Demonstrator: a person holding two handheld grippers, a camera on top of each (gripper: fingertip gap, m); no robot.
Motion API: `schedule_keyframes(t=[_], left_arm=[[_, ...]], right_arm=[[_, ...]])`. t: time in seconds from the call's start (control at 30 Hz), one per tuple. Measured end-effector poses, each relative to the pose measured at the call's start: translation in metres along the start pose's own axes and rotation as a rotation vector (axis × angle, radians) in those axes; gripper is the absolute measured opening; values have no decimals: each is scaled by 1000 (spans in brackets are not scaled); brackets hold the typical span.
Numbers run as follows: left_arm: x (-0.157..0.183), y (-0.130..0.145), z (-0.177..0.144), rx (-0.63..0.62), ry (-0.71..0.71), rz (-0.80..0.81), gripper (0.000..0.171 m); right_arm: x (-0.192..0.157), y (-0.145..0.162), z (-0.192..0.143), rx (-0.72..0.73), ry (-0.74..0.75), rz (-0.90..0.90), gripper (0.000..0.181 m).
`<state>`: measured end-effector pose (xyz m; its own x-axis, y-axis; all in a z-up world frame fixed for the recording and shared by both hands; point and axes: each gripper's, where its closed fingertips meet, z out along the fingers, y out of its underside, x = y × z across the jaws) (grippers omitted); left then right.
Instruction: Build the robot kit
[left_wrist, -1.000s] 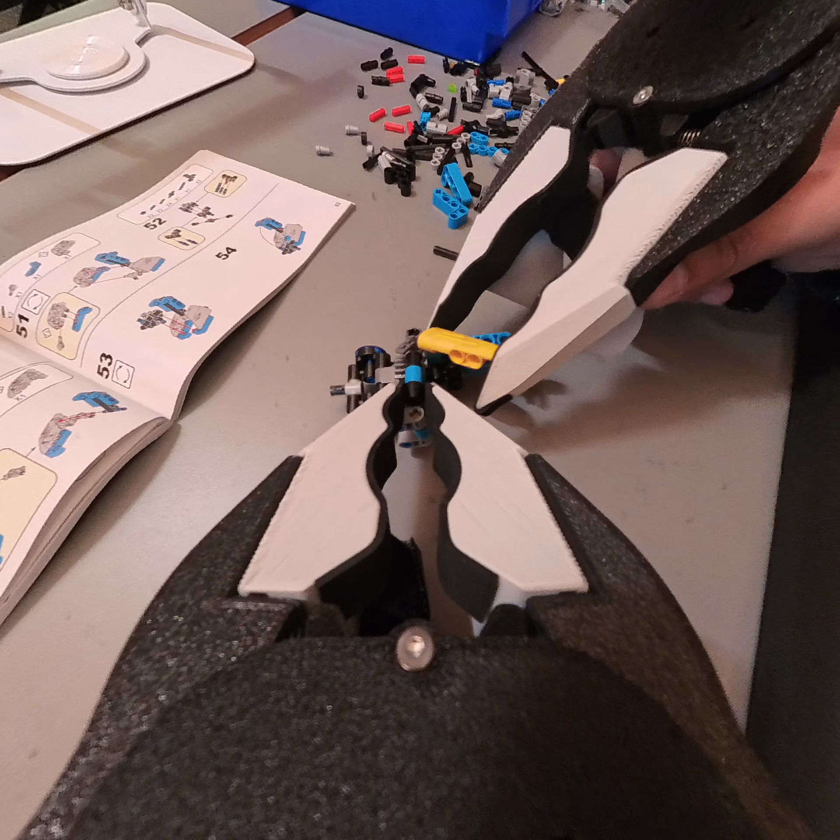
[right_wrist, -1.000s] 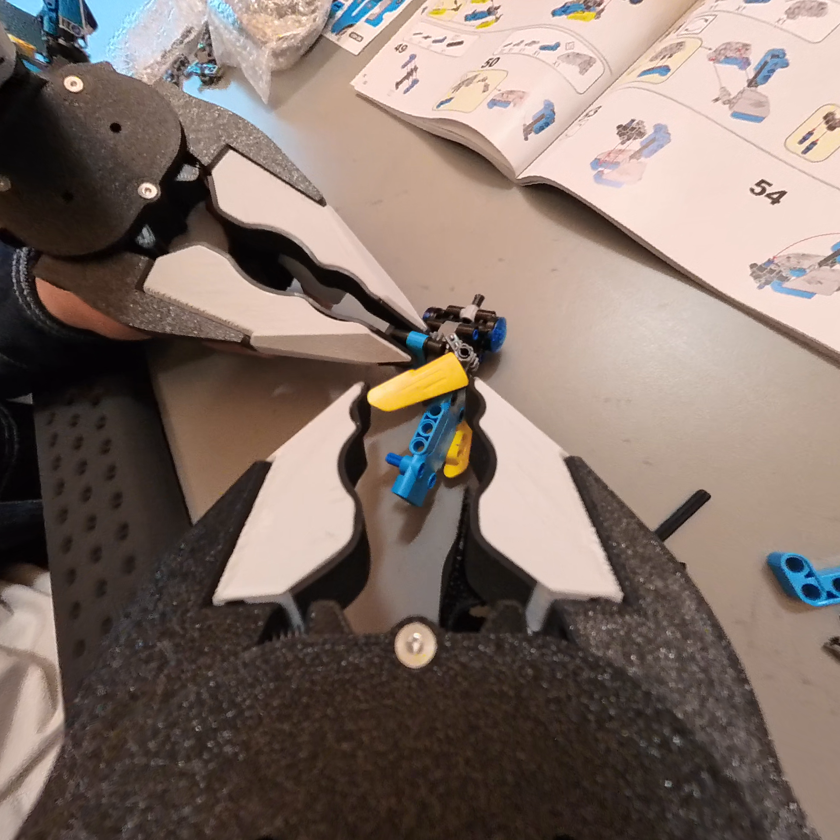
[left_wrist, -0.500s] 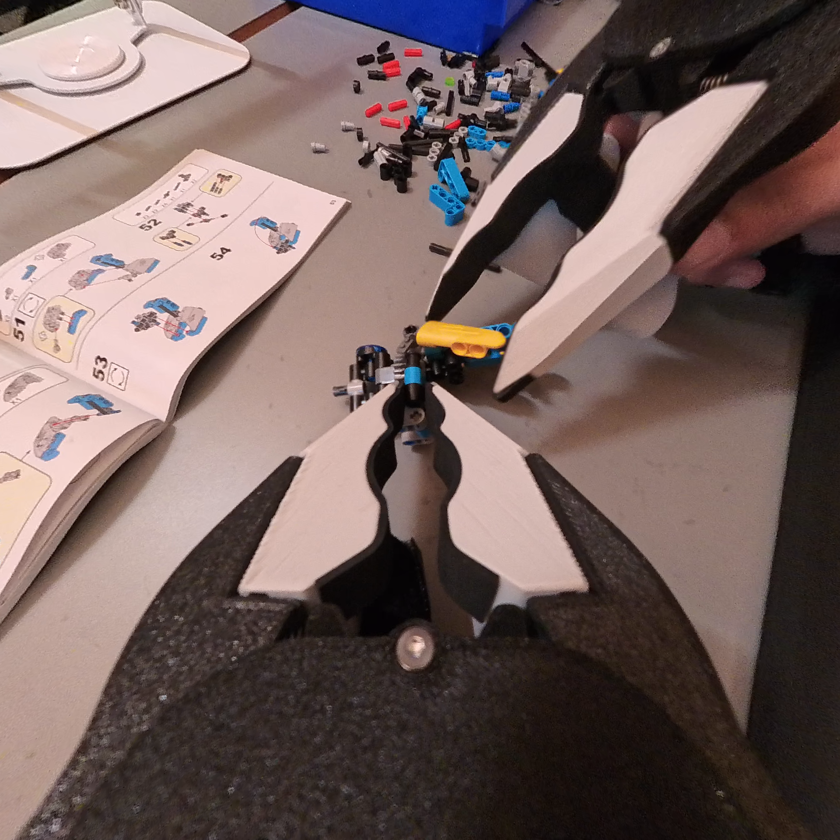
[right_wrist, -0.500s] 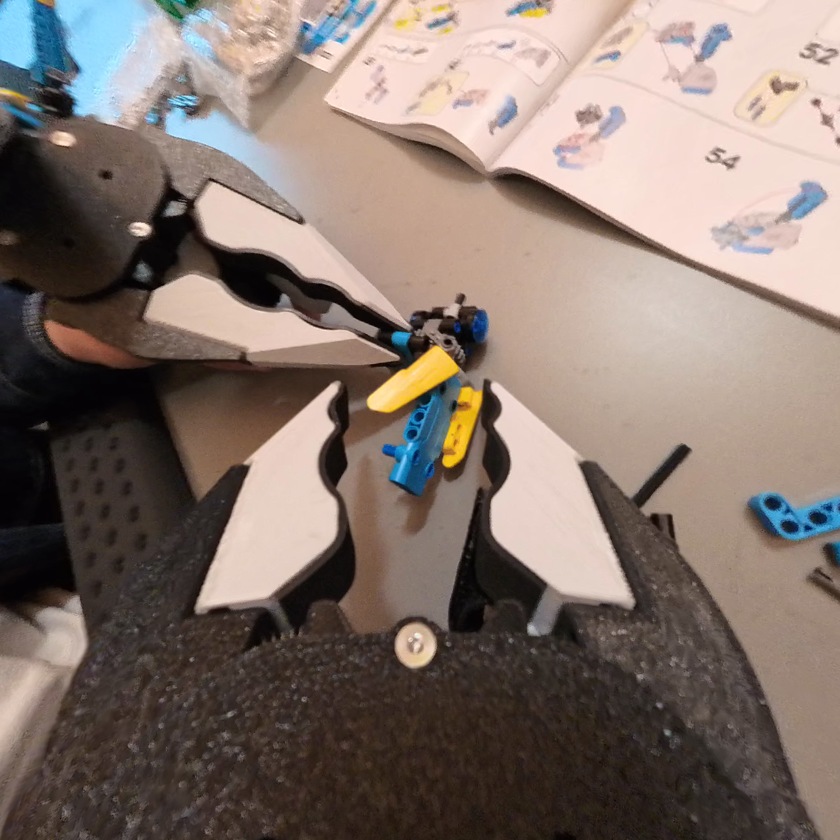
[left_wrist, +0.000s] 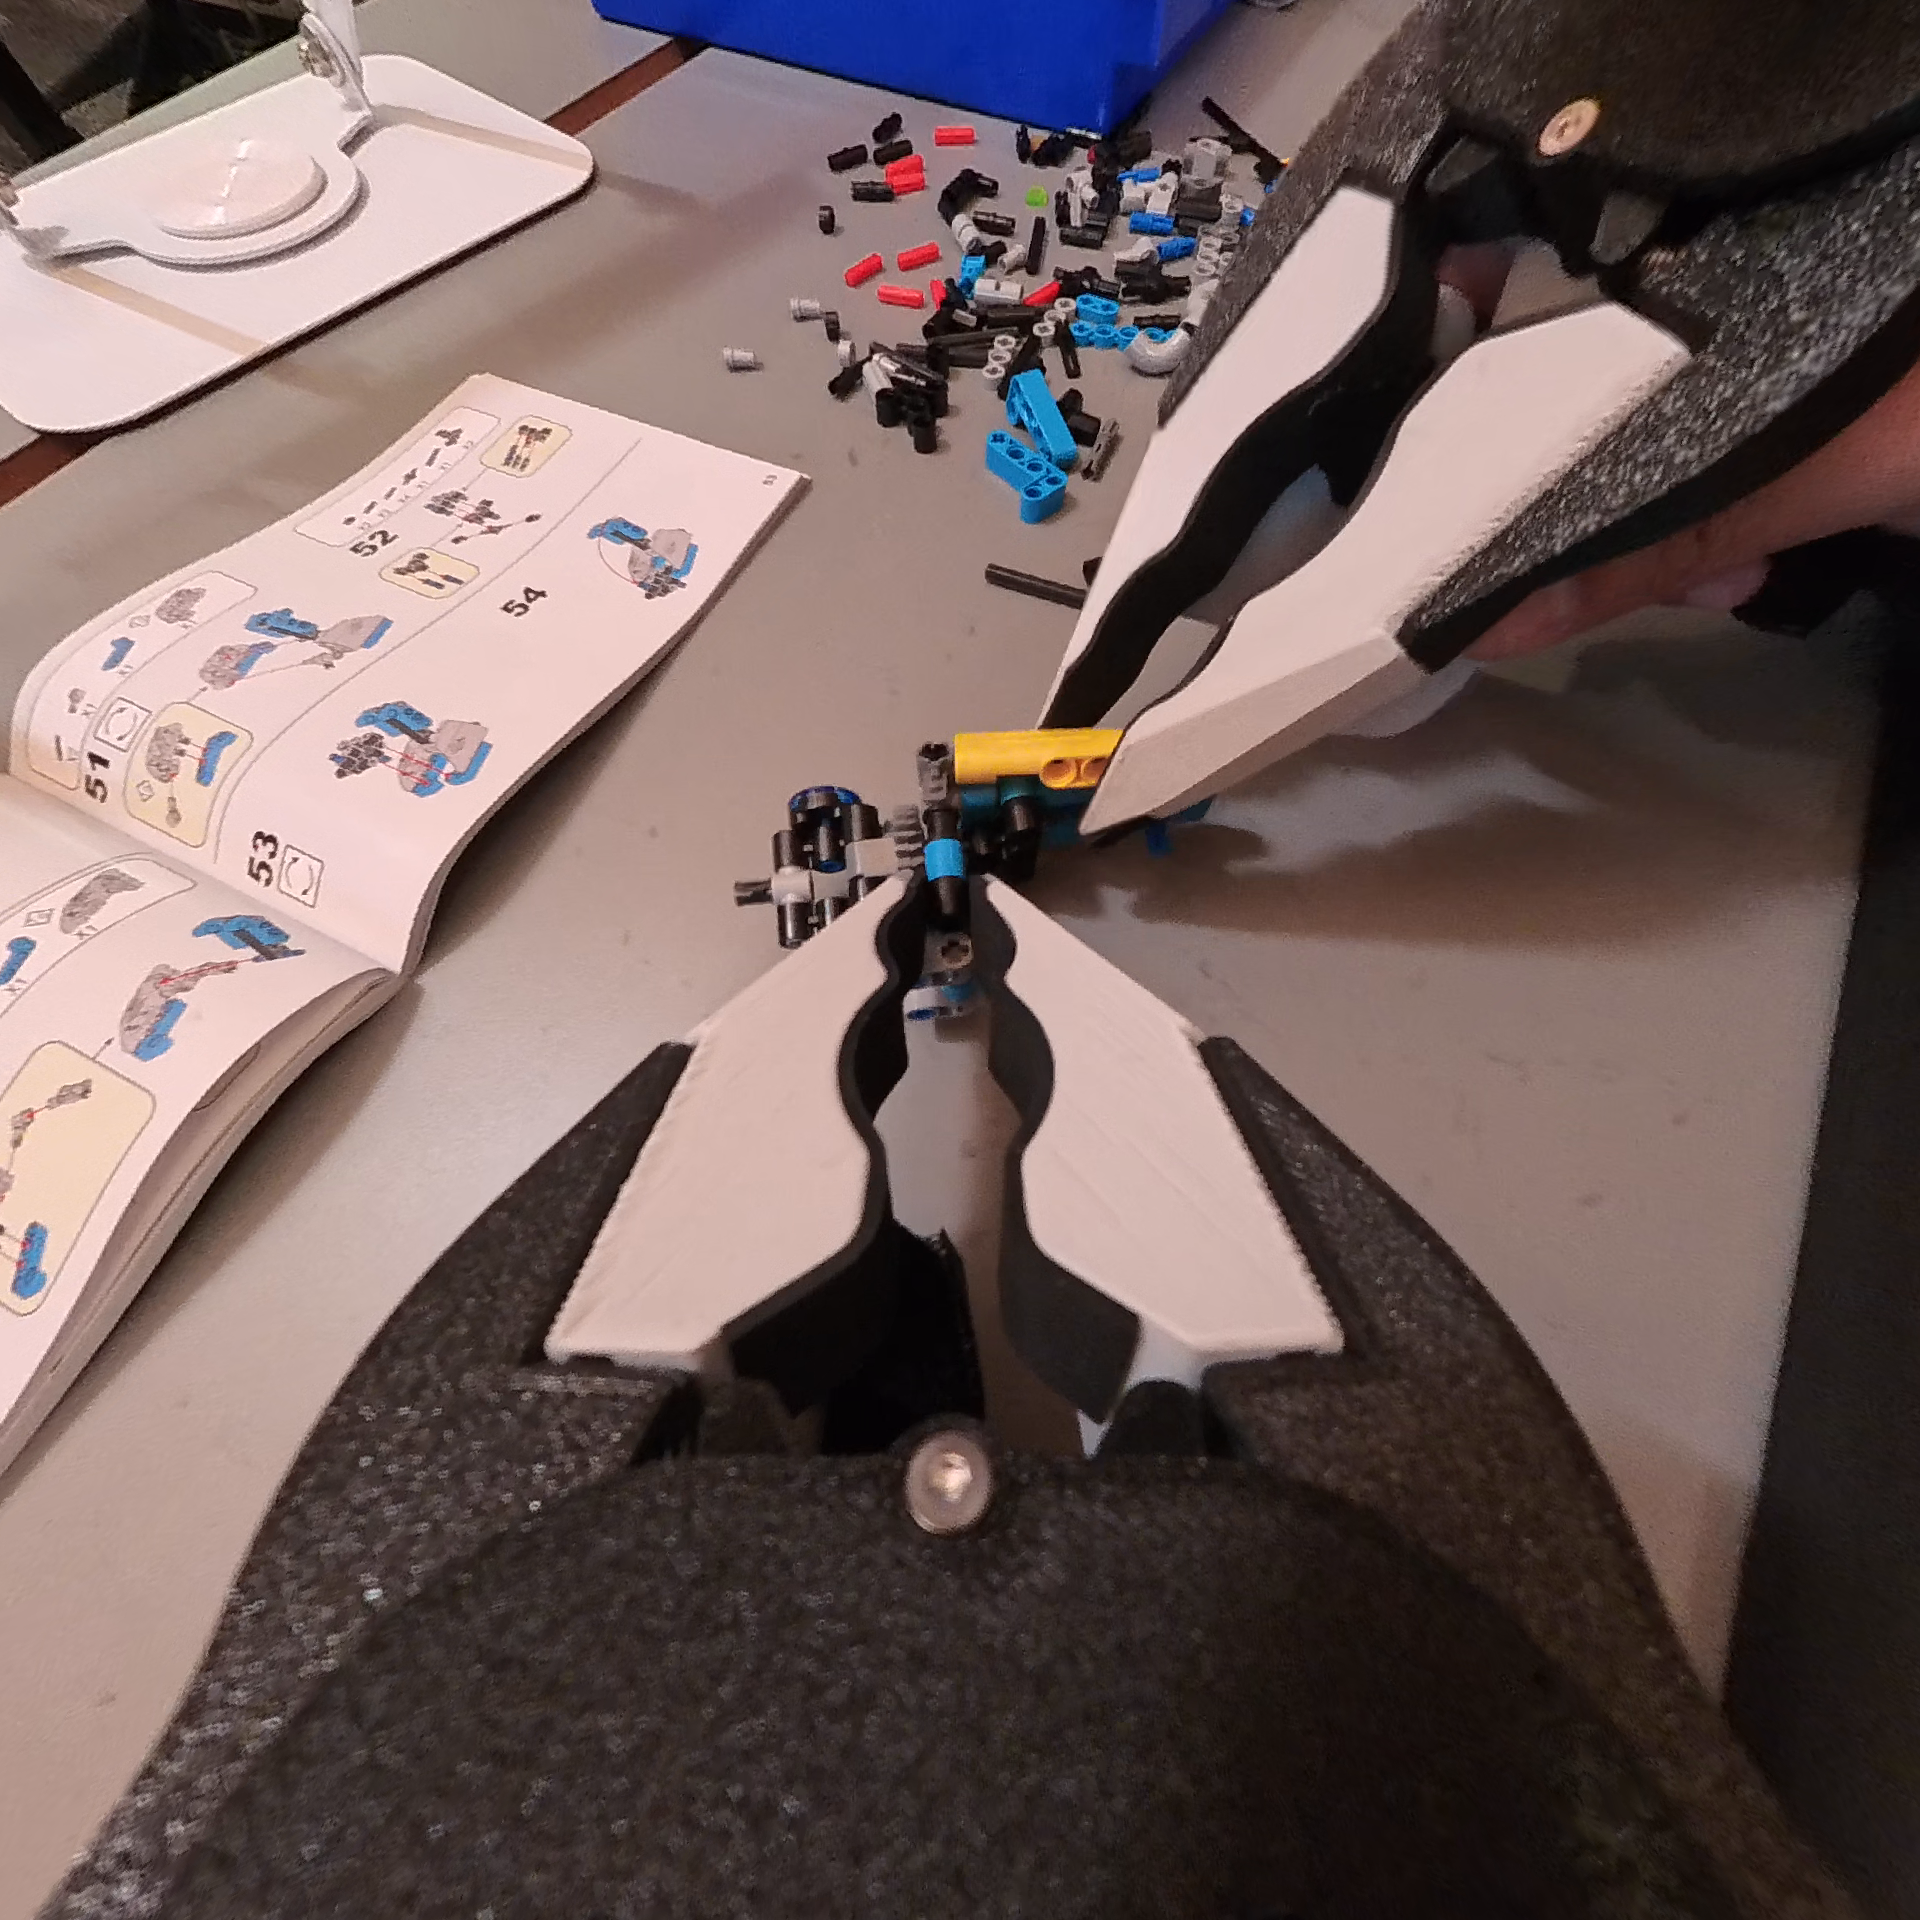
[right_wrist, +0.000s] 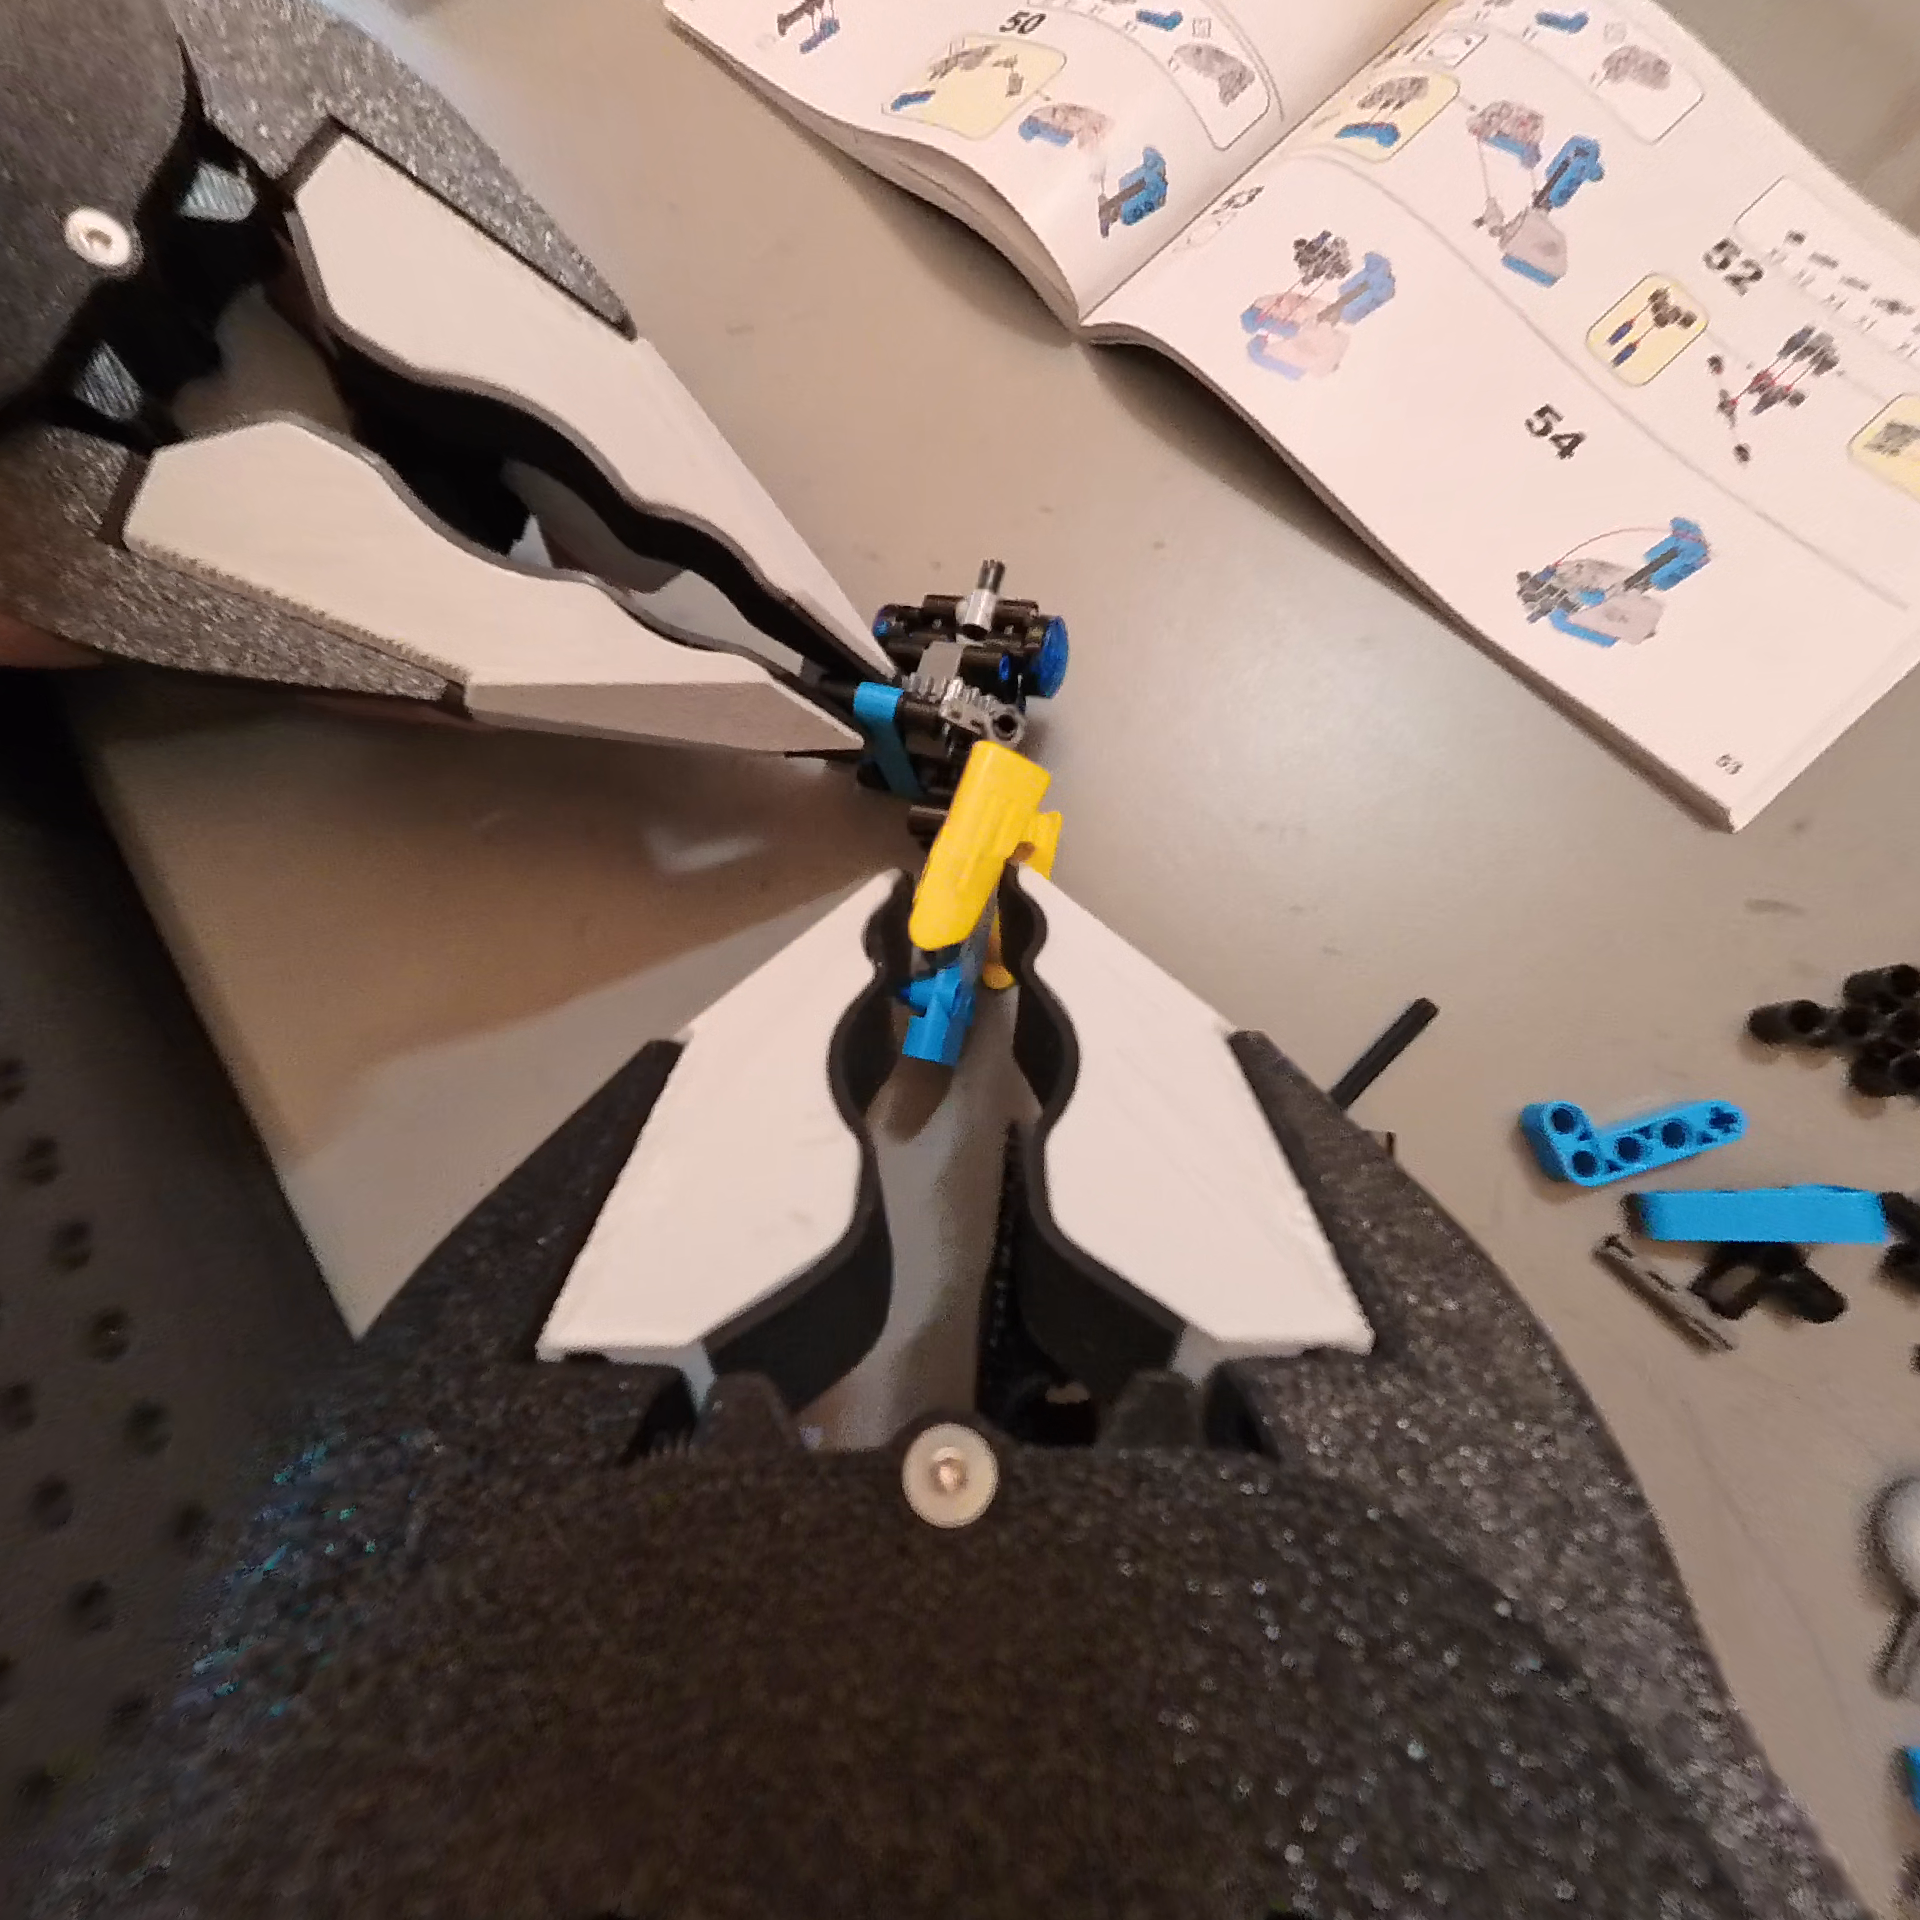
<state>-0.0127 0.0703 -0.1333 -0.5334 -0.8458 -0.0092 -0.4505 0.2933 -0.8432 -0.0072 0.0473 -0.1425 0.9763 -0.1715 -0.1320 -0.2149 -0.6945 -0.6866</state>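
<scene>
Left gripper: you pinch the model.
Right gripper: you clamp its yellow piece.
Left over: loose parts, booklet open.

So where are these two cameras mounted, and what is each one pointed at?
Left wrist view: sits on the left gripper, looking forward along its fingers at the small brick assembly it grips; the right gripper and a hand show beyond.
Right wrist view: sits on the right gripper, which is closed on the assembly's yellow and blue end; the left gripper enters from the left.
Both share the assembly, the open instruction booklet and the grey table.
</scene>
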Motion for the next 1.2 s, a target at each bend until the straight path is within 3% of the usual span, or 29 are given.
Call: schedule_keyframes(t=[0.17,0.27,0.37,0.53,0.6,0.9,1.0,1.1,1.2], left_arm=[[-1,0,0,1,2,-7,8],[0,0,0,1,4,-3,8],[1,0,0,1,2,9,7],[1,0,0,2,6,6,7],[2,0,1,3,11,10,7],[4,-1,1,4,18,10,7],[3,-1,1,4,21,3,7],[3,-1,1,4,25,-7,7],[3,-1,1,4,27,-3,7]], right_arm=[[5,-1,0,-10,75,-93,16],[3,-6,-2,30,12,-20,23],[-3,-29,-9,170,-138,146,35],[3,-17,4,89,-162,231,31],[4,-14,6,82,-141,216,21],[8,-13,6,37,1,11,18],[7,-15,2,88,-72,111,22],[7,-17,-9,156,-212,327,31],[7,-7,-6,107,-256,381,29]])
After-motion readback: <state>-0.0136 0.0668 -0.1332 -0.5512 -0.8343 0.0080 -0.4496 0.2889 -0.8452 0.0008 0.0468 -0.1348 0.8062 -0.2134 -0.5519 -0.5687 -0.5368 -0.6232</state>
